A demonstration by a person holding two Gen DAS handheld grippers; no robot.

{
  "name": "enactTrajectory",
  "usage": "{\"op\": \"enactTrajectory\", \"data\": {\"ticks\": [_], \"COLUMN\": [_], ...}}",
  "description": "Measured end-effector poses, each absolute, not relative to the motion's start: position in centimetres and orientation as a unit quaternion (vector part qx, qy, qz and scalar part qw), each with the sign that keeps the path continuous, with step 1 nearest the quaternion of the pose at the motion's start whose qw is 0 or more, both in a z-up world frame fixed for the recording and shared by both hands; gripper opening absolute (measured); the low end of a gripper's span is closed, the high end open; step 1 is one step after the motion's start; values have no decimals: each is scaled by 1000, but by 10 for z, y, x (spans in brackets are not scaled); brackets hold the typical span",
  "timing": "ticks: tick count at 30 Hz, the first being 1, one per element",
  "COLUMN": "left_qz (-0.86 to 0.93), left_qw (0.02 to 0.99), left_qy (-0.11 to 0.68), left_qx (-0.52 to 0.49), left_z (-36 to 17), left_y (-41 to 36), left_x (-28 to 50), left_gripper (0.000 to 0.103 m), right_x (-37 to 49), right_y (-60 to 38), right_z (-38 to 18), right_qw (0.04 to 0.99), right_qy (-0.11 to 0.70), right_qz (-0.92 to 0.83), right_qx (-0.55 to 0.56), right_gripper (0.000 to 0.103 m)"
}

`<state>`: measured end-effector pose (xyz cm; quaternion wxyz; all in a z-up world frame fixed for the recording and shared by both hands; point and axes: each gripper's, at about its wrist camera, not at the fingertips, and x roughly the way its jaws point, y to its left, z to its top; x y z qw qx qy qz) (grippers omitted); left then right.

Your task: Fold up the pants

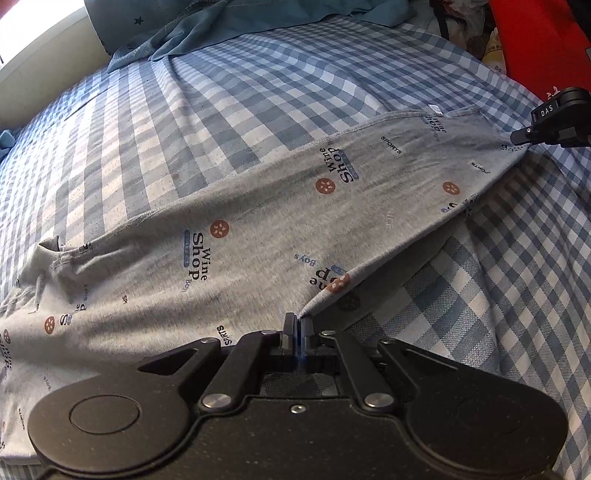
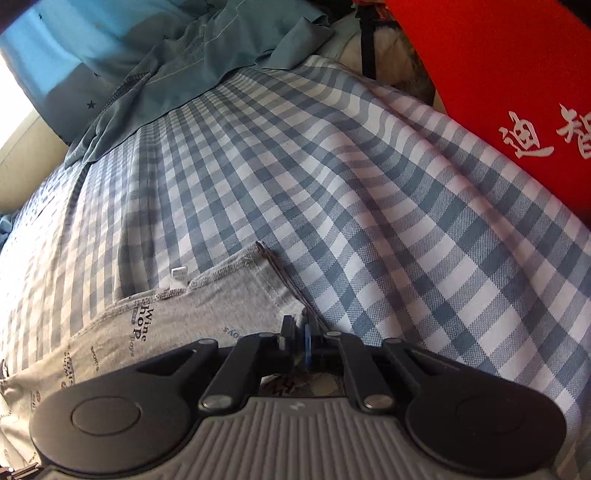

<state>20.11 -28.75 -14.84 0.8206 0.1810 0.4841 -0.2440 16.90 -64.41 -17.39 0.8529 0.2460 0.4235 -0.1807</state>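
Observation:
Grey printed pants (image 1: pixel 236 229) lie spread across a bed with a blue-and-white checked sheet (image 1: pixel 229 103). My left gripper (image 1: pixel 297 323) is shut on the near edge of the pants, lifting a taut fold off the sheet. At the far right of the left wrist view, my right gripper (image 1: pixel 522 138) pinches the pants' far corner. In the right wrist view, the right gripper (image 2: pixel 301 328) is shut on the hem corner of the pants (image 2: pixel 207 306), beside a stitched seam and a small white label (image 2: pixel 179 272).
Crumpled teal bedding (image 1: pixel 229 26) with stars lies at the head of the bed. A red panel (image 2: pixel 498 85) with white characters stands along the right side, with clutter (image 1: pixel 461 26) behind it. A pale wall (image 1: pixel 40 62) is at the left.

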Motion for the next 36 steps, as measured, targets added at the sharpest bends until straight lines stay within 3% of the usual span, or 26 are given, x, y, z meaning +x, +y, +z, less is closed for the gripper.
{"op": "enactTrajectory", "data": {"ticks": [7,9,11,12,15,17,19,25,36], "left_qz": [-249,-241,-226,-214,-180,-151,-115,-28,106], "left_qw": [816,821,829,834,843,851,857,867,865], "left_qy": [508,509,506,505,507,503,503,498,490], "left_qx": [117,93,74,61,25,6,-5,-6,-20], "left_z": [-149,-147,-143,-141,-134,-129,-125,-113,-109], "left_y": [-276,-271,-265,-260,-244,-230,-211,-134,62], "left_x": [201,200,199,199,198,196,192,178,178], "left_gripper": [20,30,50,54,73,87,93,98,100], "right_x": [171,169,167,165,161,157,153,152,142], "right_y": [-638,-633,-625,-620,-600,-581,-556,-474,-344], "right_z": [-174,-168,-162,-158,-150,-146,-144,-148,-146], "right_qw": [849,851,855,857,861,867,874,880,876], "right_qy": [440,441,441,440,441,438,438,452,466], "right_qz": [-183,-183,-186,-187,-172,-157,-133,-61,-30], "right_qx": [229,218,200,193,183,176,165,128,119], "right_gripper": [12,22,44,58,72,88,93,100,102]}}
